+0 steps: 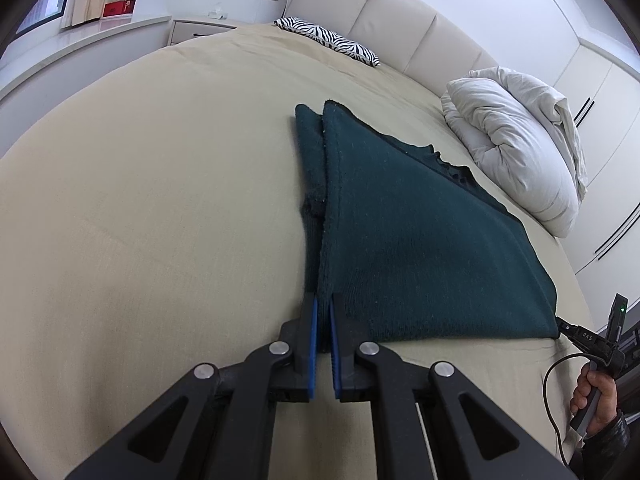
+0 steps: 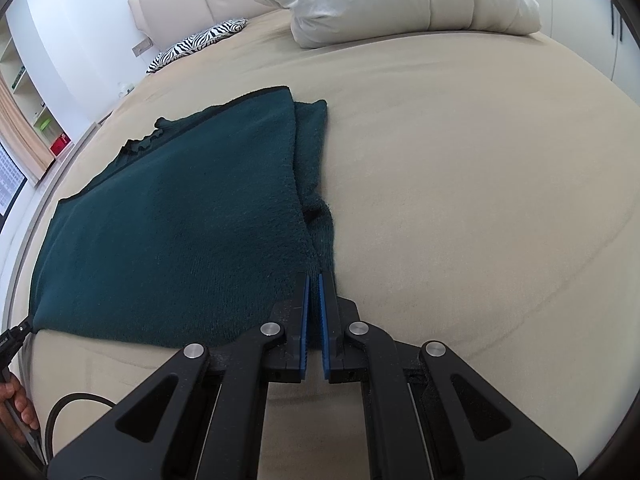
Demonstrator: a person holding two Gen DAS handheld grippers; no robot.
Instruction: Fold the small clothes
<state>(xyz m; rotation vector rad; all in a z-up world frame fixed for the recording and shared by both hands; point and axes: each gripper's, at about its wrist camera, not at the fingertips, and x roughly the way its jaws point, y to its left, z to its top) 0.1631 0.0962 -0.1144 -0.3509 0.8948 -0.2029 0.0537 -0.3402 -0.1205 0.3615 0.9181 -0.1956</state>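
A dark green knit garment (image 1: 420,248) lies flat on the beige bed, with a folded sleeve along its left edge in the left wrist view. My left gripper (image 1: 323,305) is shut on the garment's near left corner. The same garment (image 2: 180,232) fills the left half of the right wrist view. My right gripper (image 2: 314,276) is shut on its near right corner, beside a folded sleeve. The right gripper also shows at the far right of the left wrist view (image 1: 568,326), at the garment's corner.
The beige bed sheet (image 1: 160,220) spreads wide to the left. A white rumpled duvet (image 1: 520,152) lies at the back right, a zebra pillow (image 1: 332,42) by the padded headboard (image 1: 384,12). A nightstand (image 1: 200,30) and shelves stand beyond the bed.
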